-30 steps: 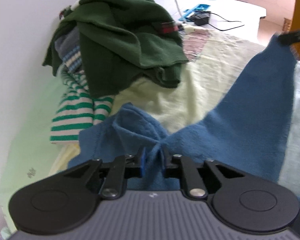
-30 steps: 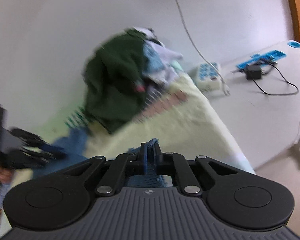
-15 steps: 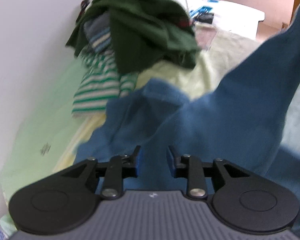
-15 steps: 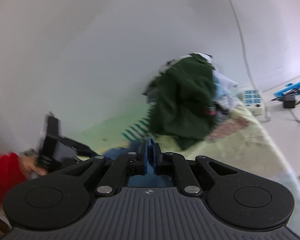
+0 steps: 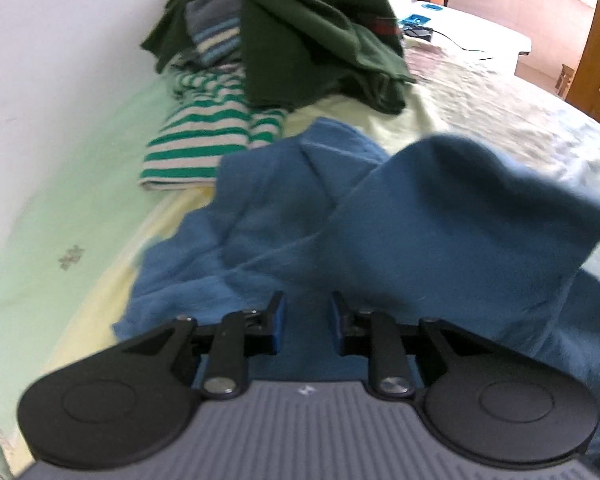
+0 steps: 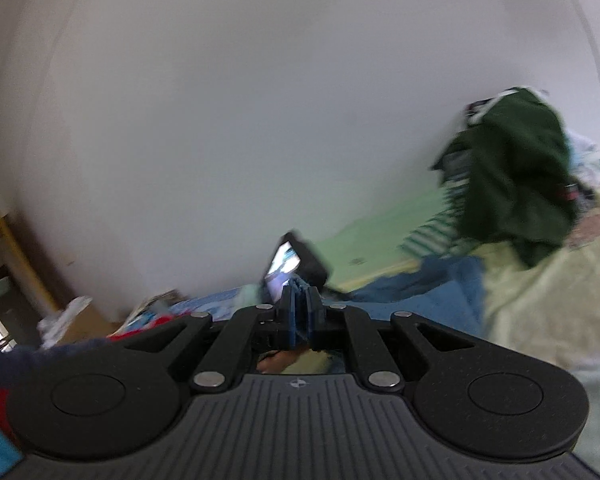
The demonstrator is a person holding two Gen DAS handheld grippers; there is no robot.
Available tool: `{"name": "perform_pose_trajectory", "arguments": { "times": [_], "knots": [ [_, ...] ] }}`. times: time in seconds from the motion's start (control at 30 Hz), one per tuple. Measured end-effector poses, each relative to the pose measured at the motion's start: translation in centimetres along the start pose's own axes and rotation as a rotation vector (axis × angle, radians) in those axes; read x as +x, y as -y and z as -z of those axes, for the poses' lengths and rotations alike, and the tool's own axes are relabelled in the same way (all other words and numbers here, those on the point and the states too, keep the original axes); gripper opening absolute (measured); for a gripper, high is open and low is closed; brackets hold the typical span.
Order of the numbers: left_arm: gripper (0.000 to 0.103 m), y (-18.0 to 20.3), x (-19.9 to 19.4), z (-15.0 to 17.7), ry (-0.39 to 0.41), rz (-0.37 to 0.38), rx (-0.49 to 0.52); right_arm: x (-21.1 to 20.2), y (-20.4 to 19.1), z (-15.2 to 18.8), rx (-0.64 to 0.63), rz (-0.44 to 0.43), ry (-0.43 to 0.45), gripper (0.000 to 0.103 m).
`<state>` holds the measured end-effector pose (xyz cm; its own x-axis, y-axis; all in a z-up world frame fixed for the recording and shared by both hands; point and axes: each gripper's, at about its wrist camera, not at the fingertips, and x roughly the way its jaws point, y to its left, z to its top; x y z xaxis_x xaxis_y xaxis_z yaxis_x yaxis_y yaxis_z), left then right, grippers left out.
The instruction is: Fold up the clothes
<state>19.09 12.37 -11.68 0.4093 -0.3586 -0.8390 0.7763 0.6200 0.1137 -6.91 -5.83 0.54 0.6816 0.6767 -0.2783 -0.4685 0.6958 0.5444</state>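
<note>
A blue garment (image 5: pixel 380 216) lies rumpled on the bed, one flap raised and folded toward me on the right. My left gripper (image 5: pixel 306 314) sits low over its near edge with the jaws parted and blue cloth lying between them. My right gripper (image 6: pixel 300 304) is shut on a thin fold of the same blue garment (image 6: pixel 432 296), held up and pointing at the wall. The left gripper's body (image 6: pixel 296 264) shows just beyond the right one.
A pile of clothes stands at the bed's far end by the wall: a dark green top (image 5: pixel 316 28) over a green-and-white striped shirt (image 5: pixel 208 140). The bed has a pale yellow-green cover (image 5: pixel 480 96). A white table (image 5: pixel 472 28) with cables stands beyond. Clutter lies at the left (image 6: pixel 72 320).
My left jaws have parted from their grip on the blue cloth. My right gripper has swung left and toward the left gripper, carrying its fold of the garment across.
</note>
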Motion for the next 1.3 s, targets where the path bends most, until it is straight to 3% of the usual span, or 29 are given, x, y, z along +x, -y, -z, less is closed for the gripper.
{"name": "perform_pose_trajectory", "arguments": {
  "times": [0.23, 0.6, 0.7, 0.83, 0.9, 1.0, 1.03, 1.07, 1.1, 1.2, 1.3],
  "knots": [
    [0.025, -1.5, -0.5, 1.1, 0.005, 0.011, -0.037, 1.1, -2.6, 2.8, 0.03, -0.119, -0.126, 0.006],
    [0.03, -3.0, -2.4, 3.2, 0.054, 0.074, -0.15, 1.7, -3.7, 7.0, 0.035, -0.182, -0.365, 0.006],
    [0.035, -3.1, -2.9, 3.7, 0.061, 0.096, -0.173, 1.5, -3.6, 8.1, 0.047, -0.206, -0.423, 0.001],
    [0.043, -2.9, -2.9, 4.5, 0.047, 0.091, -0.173, 1.9, -3.4, 9.6, -0.058, -0.102, -0.454, 0.001],
    [0.043, -2.8, -2.9, 4.6, 0.045, 0.097, -0.189, 2.7, -3.2, 10.4, -0.128, -0.017, -0.461, 0.008],
    [0.043, -2.6, -3.1, 4.4, 0.061, 0.11, -0.215, 4.0, -3.3, 12.0, -0.196, 0.009, -0.49, 0.012],
    [0.044, -2.5, -3.0, 4.3, 0.064, 0.112, -0.221, 4.7, -3.6, 12.6, -0.215, 0.012, -0.502, 0.023],
    [0.045, -2.4, -2.9, 4.1, 0.062, 0.113, -0.229, 5.4, -4.0, 13.5, -0.252, 0.024, -0.522, 0.042],
    [0.046, -2.4, -2.8, 4.0, 0.06, 0.115, -0.237, 5.9, -4.3, 14.3, -0.293, 0.037, -0.541, 0.048],
    [0.047, -2.3, -2.5, 3.6, 0.054, 0.116, -0.258, 7.4, -5.2, 16.6, -0.426, 0.047, -0.613, 0.047],
    [0.047, -2.4, -2.7, 3.4, 0.061, 0.121, -0.278, 7.4, -5.8, 18.1, -0.588, 0.058, -0.62, 0.048]
  ]
}}
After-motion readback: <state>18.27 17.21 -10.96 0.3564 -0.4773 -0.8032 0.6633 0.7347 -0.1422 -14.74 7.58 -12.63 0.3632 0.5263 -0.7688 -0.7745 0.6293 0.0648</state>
